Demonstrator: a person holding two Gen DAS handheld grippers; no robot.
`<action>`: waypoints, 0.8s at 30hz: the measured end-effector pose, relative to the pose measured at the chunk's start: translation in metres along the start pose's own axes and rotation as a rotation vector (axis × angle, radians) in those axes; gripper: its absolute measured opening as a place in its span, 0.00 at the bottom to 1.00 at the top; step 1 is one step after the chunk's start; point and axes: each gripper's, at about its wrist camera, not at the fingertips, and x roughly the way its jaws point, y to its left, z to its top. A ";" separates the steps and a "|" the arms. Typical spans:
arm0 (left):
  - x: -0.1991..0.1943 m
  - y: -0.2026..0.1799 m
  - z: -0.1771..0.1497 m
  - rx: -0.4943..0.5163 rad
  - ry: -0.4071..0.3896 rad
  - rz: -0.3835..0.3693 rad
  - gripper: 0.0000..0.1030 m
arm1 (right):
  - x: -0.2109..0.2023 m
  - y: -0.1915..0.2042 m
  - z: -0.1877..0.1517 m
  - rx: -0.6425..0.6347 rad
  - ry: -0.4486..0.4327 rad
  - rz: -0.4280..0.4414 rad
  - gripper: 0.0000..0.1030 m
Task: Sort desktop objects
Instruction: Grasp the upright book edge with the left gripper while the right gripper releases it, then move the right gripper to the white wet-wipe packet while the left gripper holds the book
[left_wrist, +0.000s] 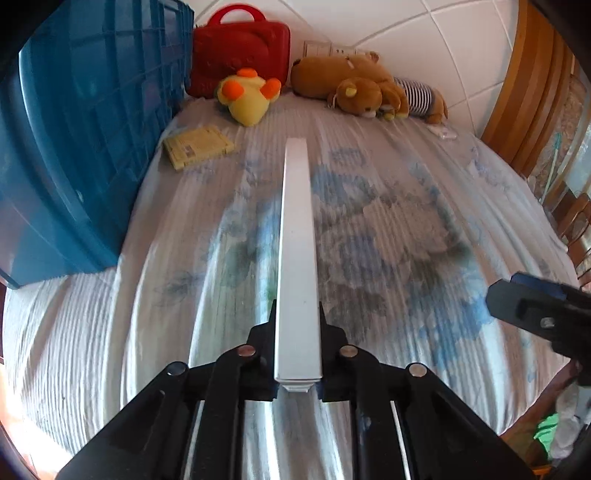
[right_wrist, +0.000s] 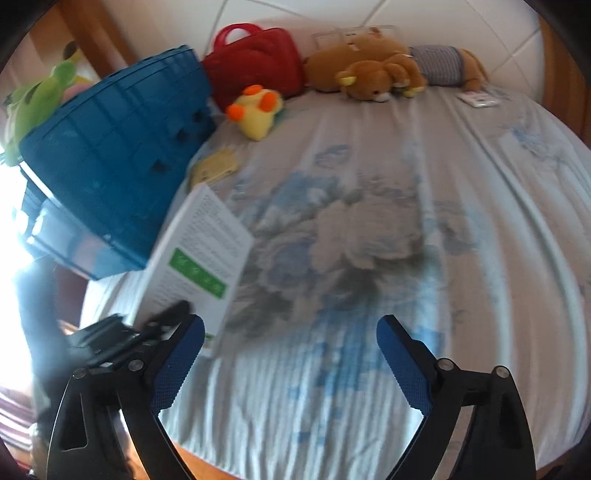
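My left gripper (left_wrist: 297, 314) is shut on a thin white box (left_wrist: 295, 229), which I see edge-on as it sticks out forward above the bed. The right wrist view shows the box's (right_wrist: 199, 254) broad face, with printed text and a green label, and the left gripper (right_wrist: 155, 325) clamping its near end. My right gripper (right_wrist: 291, 328) stands open over the floral sheet with nothing between its blue pads (right_wrist: 181, 362). It also shows at the right edge of the left wrist view as the right gripper (left_wrist: 535, 314), apart from the box.
A blue crate (left_wrist: 81, 147) stands at the left on the bed (left_wrist: 406, 240). At the far end lie a red case (left_wrist: 240, 55), a yellow duck plush (left_wrist: 247, 96), brown bear plushes (left_wrist: 358, 88), a yellow book (left_wrist: 197, 146) and a small white packet (left_wrist: 445, 133). A wooden frame runs along the right.
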 end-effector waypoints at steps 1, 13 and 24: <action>-0.006 0.000 0.006 0.002 -0.016 0.000 0.13 | -0.002 -0.004 0.002 0.007 -0.004 -0.012 0.93; -0.021 -0.037 0.099 0.015 -0.162 -0.010 0.13 | -0.050 -0.068 0.071 0.035 -0.105 -0.109 0.93; 0.053 -0.119 0.200 -0.074 -0.182 0.042 0.13 | -0.028 -0.248 0.233 0.065 -0.122 -0.143 0.99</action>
